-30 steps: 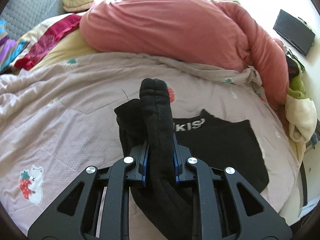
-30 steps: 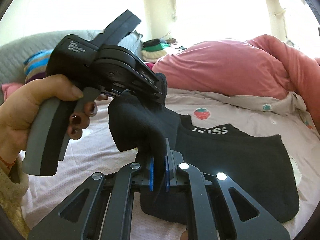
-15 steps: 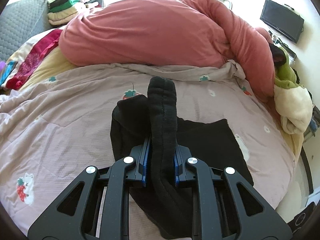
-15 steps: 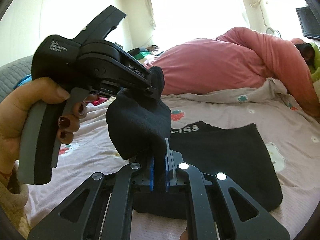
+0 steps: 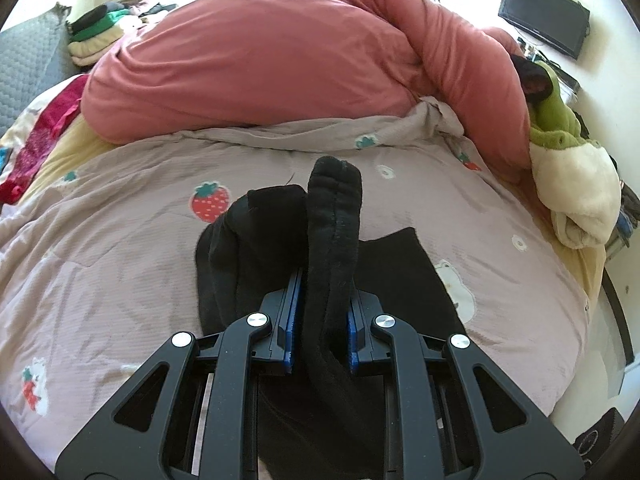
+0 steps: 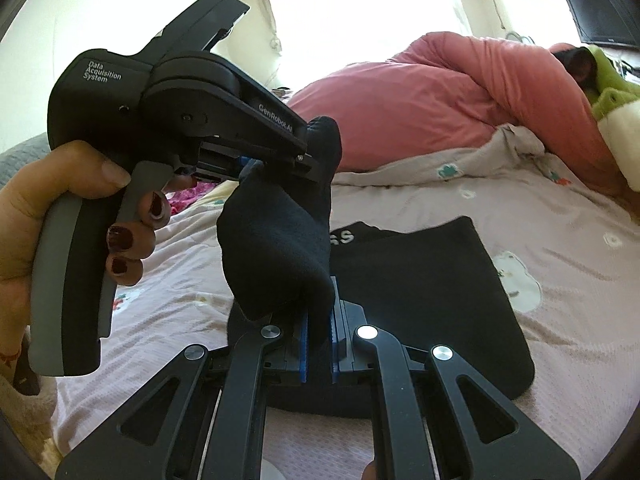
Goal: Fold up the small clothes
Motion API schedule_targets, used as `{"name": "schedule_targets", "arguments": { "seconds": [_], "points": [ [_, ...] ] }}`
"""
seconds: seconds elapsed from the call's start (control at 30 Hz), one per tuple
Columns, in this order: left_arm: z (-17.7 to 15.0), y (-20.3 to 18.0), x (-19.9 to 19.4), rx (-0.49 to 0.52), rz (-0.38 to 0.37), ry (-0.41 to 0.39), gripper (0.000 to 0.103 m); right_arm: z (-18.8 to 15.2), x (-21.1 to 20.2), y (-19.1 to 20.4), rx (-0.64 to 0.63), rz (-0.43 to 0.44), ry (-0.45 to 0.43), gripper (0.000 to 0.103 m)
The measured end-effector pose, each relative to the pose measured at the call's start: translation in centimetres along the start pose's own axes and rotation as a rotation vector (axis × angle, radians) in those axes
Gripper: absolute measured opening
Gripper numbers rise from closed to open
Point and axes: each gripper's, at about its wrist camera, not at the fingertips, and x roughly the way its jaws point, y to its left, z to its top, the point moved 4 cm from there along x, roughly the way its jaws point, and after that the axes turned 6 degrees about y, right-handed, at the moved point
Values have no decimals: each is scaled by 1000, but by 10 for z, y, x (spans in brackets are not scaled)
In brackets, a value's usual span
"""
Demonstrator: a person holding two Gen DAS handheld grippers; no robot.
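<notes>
Both claws have carried the raised edge of the black garment point(image 6: 280, 236) sideways across the bed point(image 5: 120, 248) since a second ago; the white lettering, then fully readable, is now mostly hidden behind the lifted fold. Left claw point(image 5: 320, 316) clamps a thick rolled edge of the cloth between its blue pads, the roll standing up past the fingertips. Right claw point(image 6: 318, 344) is pinched nearly closed on a thinner fold of the same garment. From the right wrist view, a hand point(image 6: 60, 216) grips the left claw's handle, and the cloth hangs in a loop between the two claws. Below, the rest of the garment lies flat on the strawberry-print cover. A pink duvet point(image 5: 280, 60) is heaped behind it.
</notes>
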Motion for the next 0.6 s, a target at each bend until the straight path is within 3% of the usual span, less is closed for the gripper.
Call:
{"name": "schedule_targets", "arguments": {
  "seconds": [0.6],
  "points": [
    [-4, -58, 41, 44, -26, 58, 14, -19, -1, -44, 76, -24, 54, 7]
  ]
}}
